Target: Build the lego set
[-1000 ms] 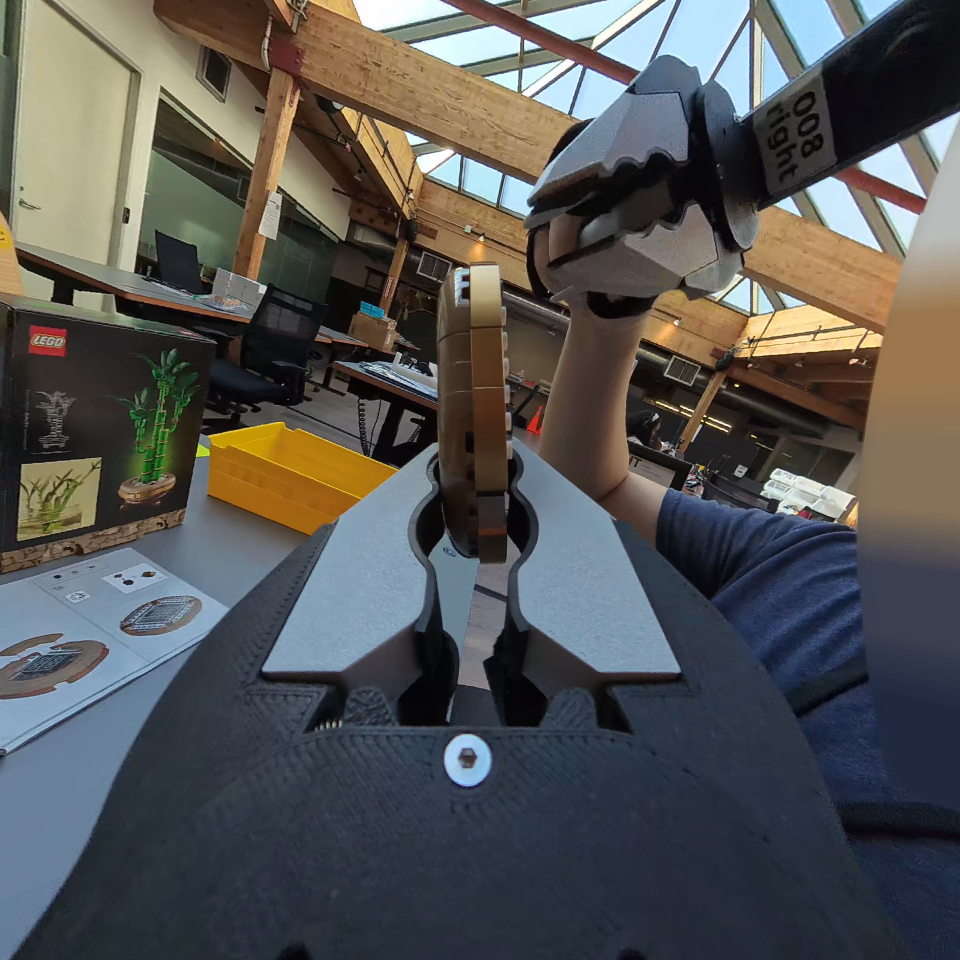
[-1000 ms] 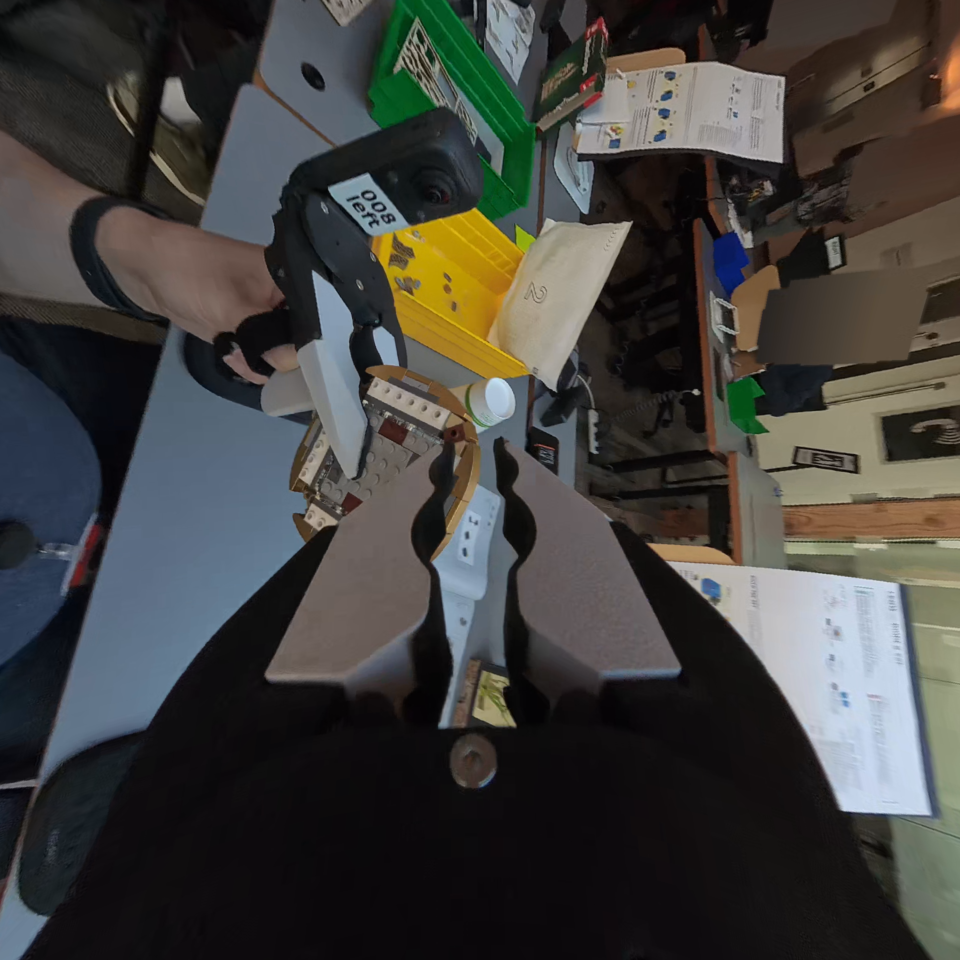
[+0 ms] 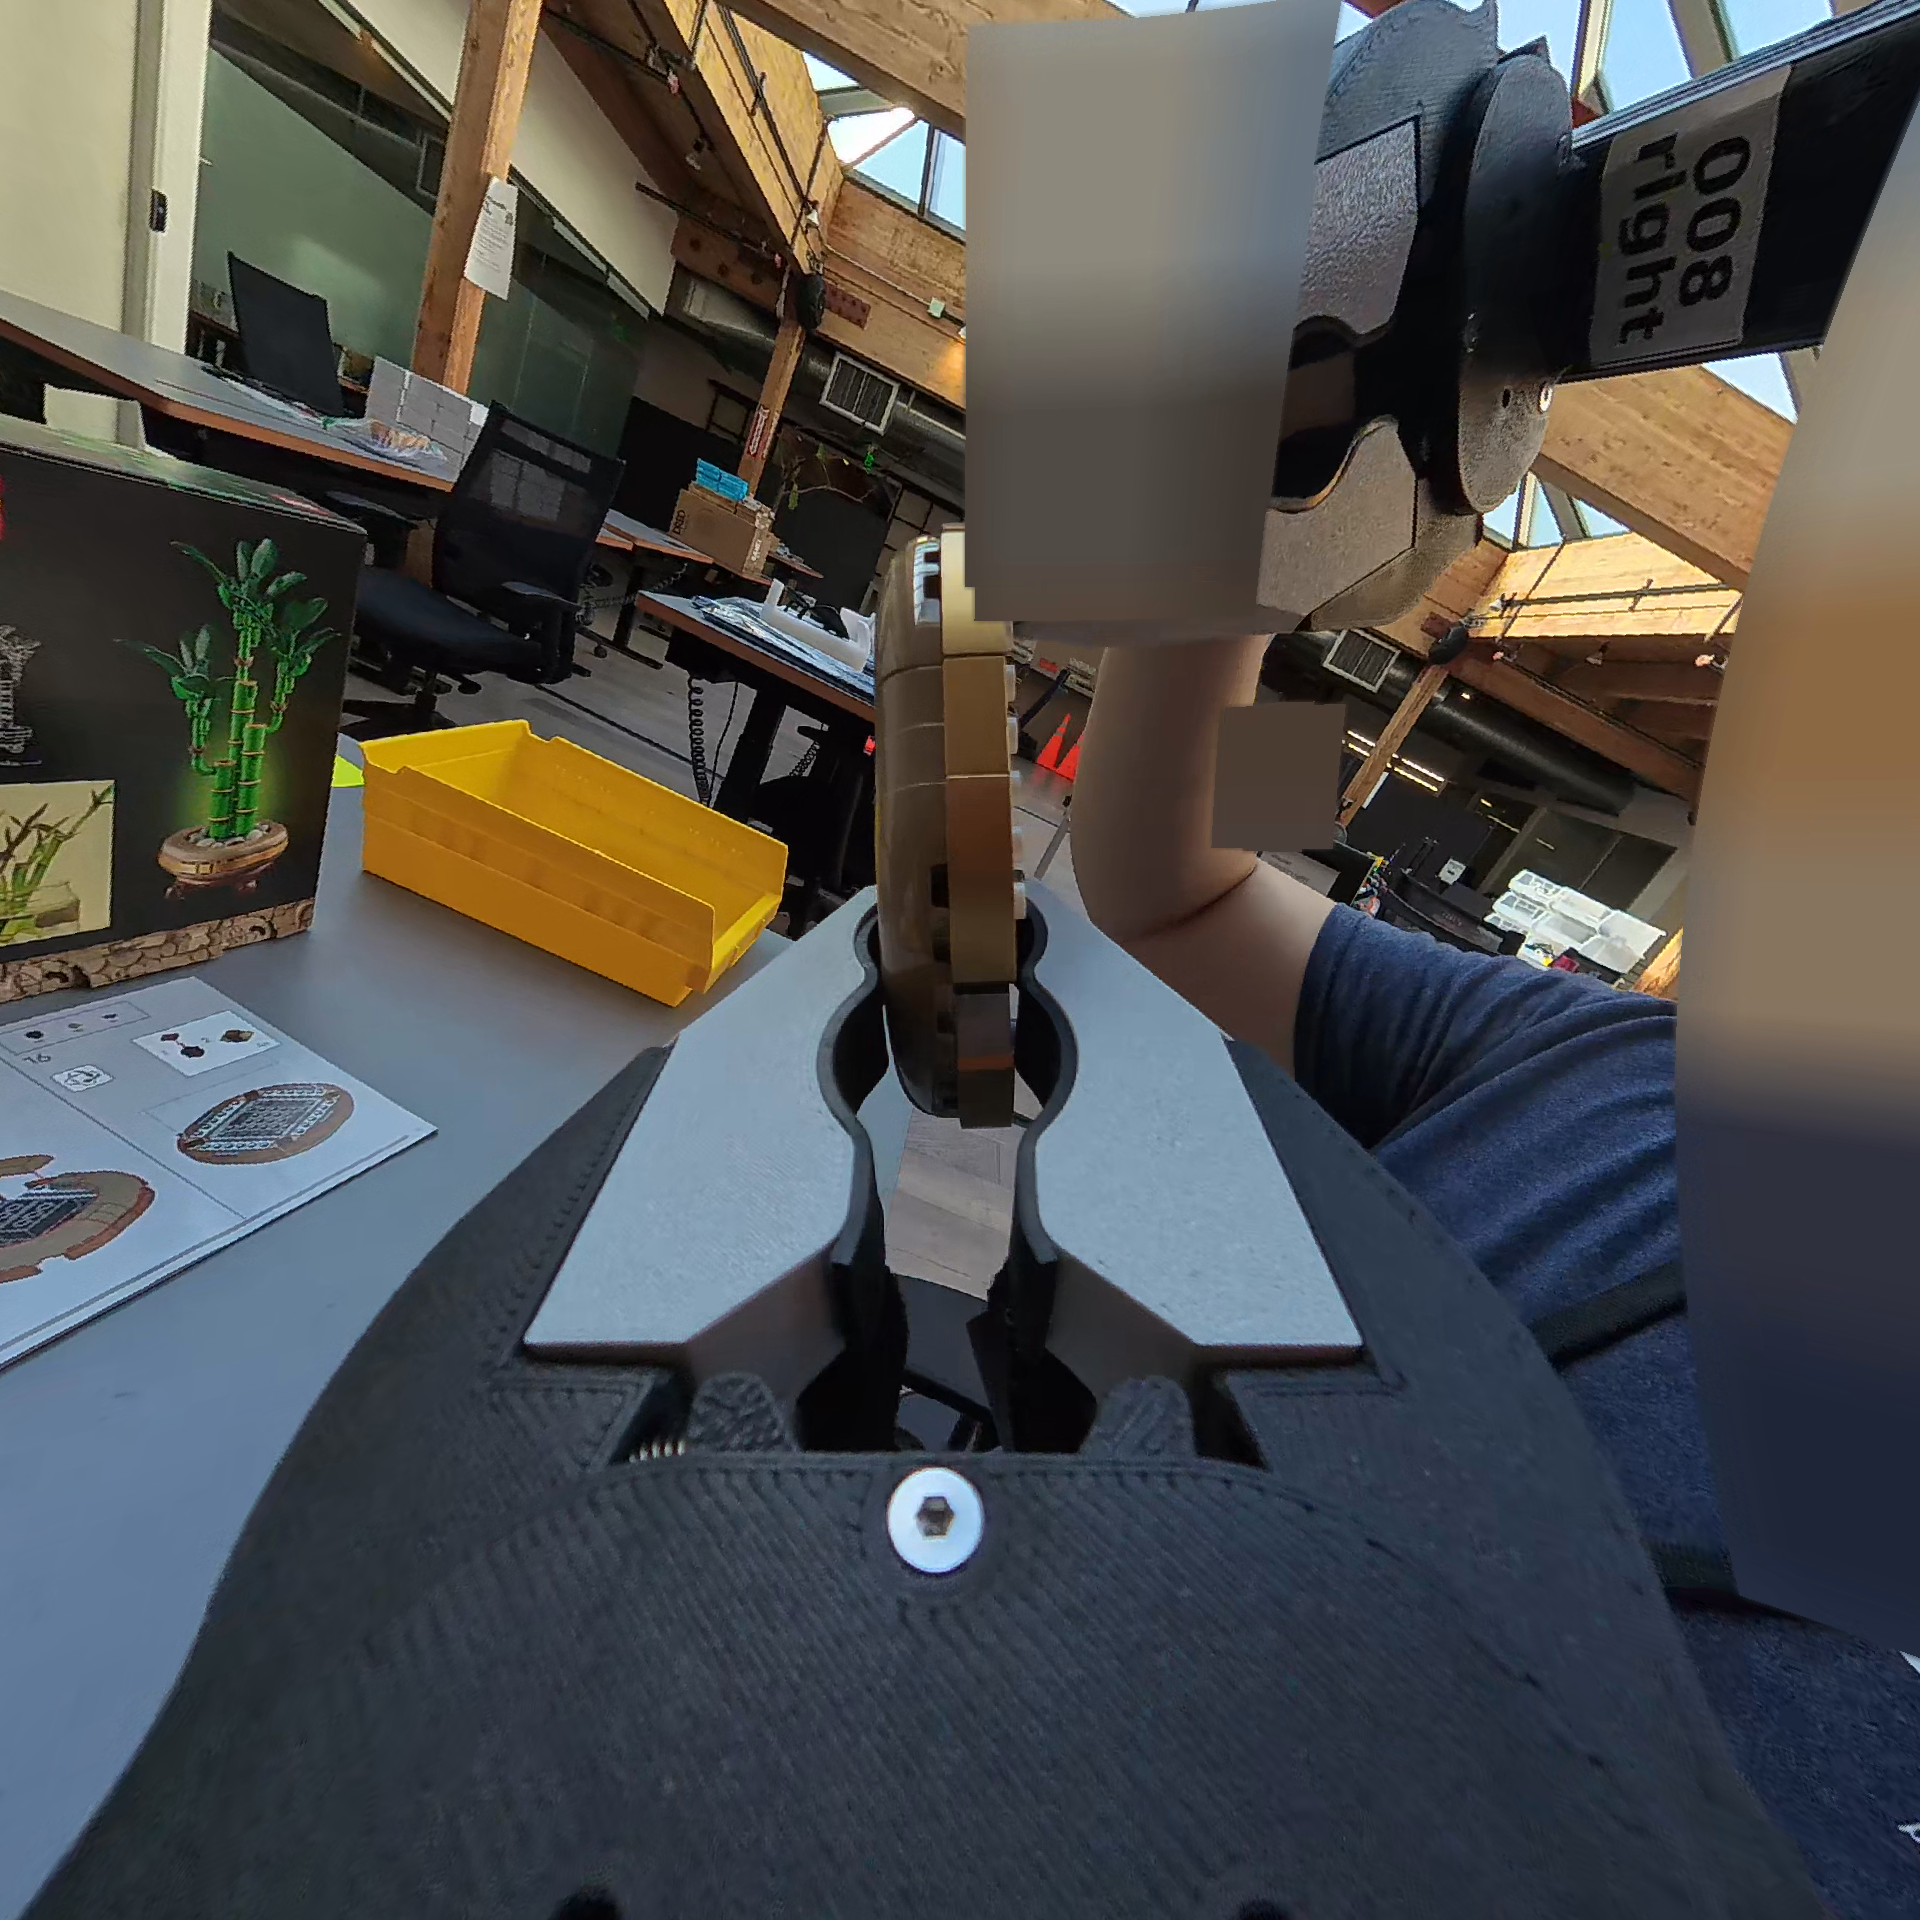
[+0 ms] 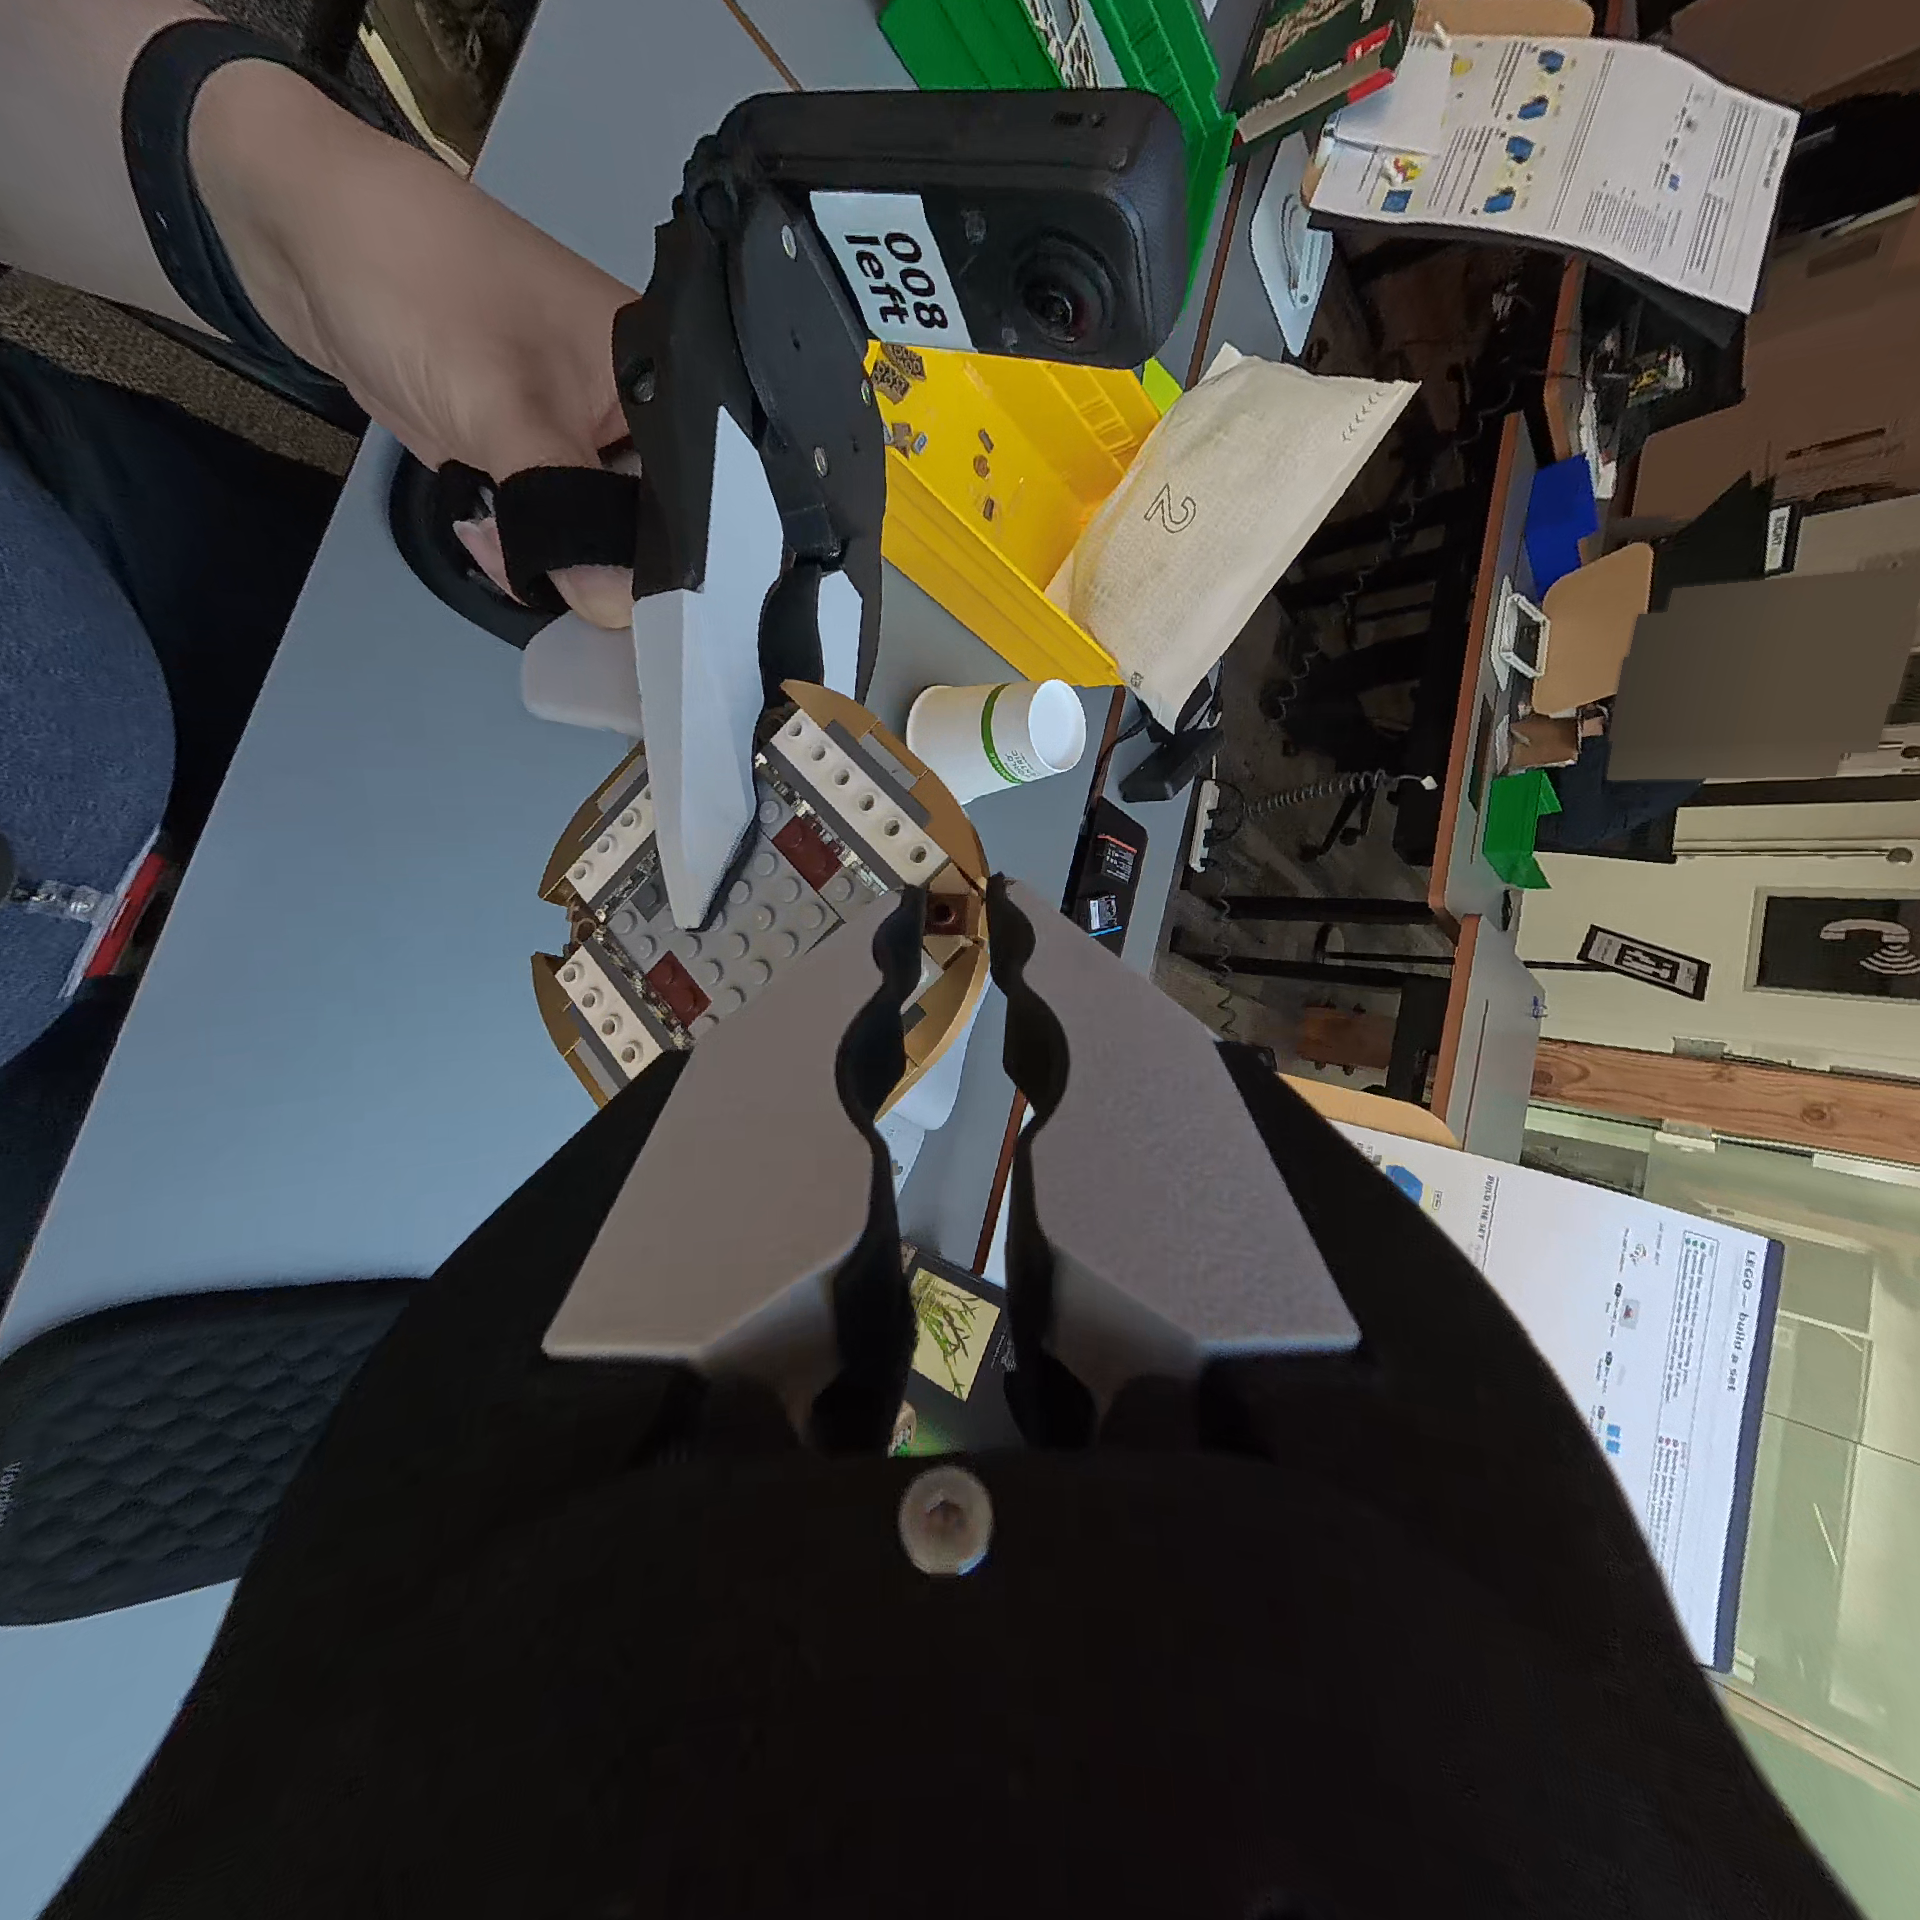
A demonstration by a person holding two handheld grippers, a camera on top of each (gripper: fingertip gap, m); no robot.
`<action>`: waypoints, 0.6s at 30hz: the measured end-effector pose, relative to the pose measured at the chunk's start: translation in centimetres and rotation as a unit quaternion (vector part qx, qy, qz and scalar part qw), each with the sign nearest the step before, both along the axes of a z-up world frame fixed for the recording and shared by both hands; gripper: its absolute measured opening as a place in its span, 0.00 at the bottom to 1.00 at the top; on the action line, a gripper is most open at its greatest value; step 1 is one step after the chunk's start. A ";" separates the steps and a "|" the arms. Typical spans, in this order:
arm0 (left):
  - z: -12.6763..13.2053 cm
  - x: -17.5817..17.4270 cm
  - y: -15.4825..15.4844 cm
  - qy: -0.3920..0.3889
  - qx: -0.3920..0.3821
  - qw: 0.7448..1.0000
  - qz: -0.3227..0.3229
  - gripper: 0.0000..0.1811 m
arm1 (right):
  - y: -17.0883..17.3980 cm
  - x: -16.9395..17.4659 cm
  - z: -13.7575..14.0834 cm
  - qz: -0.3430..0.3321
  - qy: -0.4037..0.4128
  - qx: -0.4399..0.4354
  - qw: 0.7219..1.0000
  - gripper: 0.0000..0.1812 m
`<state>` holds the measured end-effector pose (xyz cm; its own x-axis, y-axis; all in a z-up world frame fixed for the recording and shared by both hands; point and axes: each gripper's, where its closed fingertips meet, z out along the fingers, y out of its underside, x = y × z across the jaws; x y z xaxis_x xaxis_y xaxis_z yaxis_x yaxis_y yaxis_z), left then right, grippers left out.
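Observation:
My left gripper (image 3: 951, 935) is shut on the round tan lego base (image 3: 940, 790) and holds it upright, edge-on, above the grey table (image 3: 208, 1455). In the right wrist view the base (image 4: 769, 914) shows its studded grey and white inside, with the left gripper (image 4: 717, 821) clamped over it. My right gripper (image 4: 954, 891) stands at the base's rim, its jaws a narrow gap apart. A small brown piece (image 4: 943, 914) sits between its tips. I cannot tell whether they press on it. The right gripper also shows top right in the left wrist view (image 3: 1361, 499).
A yellow bin (image 3: 571, 842) with several loose pieces, the set's box (image 3: 156, 707) and the instruction booklet (image 3: 187, 1132) lie on the table to the left. A paper cup (image 4: 997, 732), a paper bag (image 4: 1216, 520) and a green bin (image 4: 1049, 42) lie beyond the base. The gap from one gripper's tips to the other's is roughly 5 centimetres.
The base and left gripper now sit closer to my right gripper. The small brown piece on the rim, earlier beside my right fingertips, now lies between them.

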<state>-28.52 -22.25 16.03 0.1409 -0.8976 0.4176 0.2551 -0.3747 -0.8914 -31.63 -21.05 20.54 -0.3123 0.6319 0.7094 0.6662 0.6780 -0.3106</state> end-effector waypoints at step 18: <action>-0.5 -0.2 0.2 0.004 0.001 1.000 0.009 0.10 | 0.3 0.1 -0.8 -0.025 -0.039 -0.010 0.999 0.08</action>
